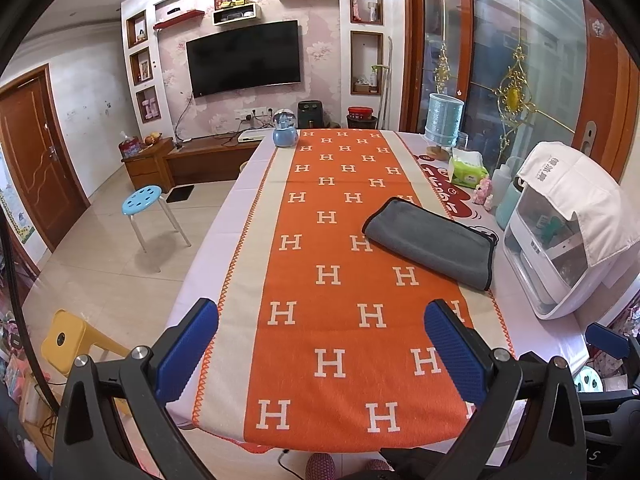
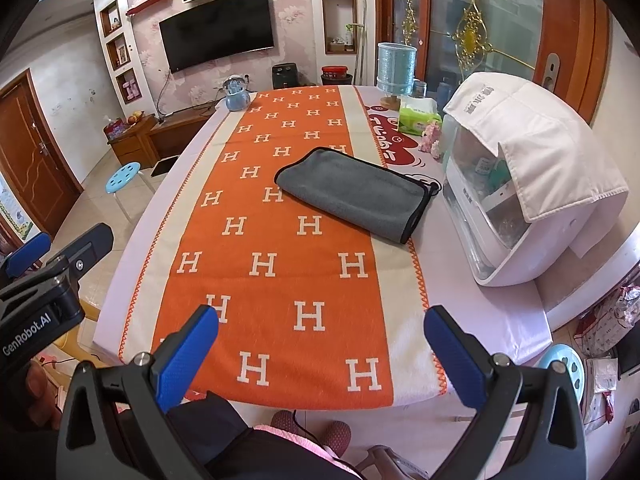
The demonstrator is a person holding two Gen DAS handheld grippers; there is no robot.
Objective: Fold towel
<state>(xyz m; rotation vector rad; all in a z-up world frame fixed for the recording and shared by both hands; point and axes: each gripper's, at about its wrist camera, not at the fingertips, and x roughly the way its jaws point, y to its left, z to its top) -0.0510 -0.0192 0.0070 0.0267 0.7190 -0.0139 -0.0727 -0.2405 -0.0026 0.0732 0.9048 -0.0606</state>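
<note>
A grey towel with black edging (image 1: 432, 240) lies folded into a flat rectangle on the right part of the orange table runner (image 1: 320, 280). It also shows in the right wrist view (image 2: 352, 190). My left gripper (image 1: 320, 344) is open and empty, held above the near end of the table, well short of the towel. My right gripper (image 2: 320, 344) is open and empty too, above the near table edge. The left gripper also shows at the left edge of the right wrist view (image 2: 52, 256).
A white appliance with a cloth cover (image 2: 532, 184) stands on the table just right of the towel. A tissue pack (image 2: 418, 116), a blue lamp (image 2: 396, 70) and a blue snow globe (image 2: 236, 94) stand at the far end. A blue stool (image 1: 144, 200) stands left of the table.
</note>
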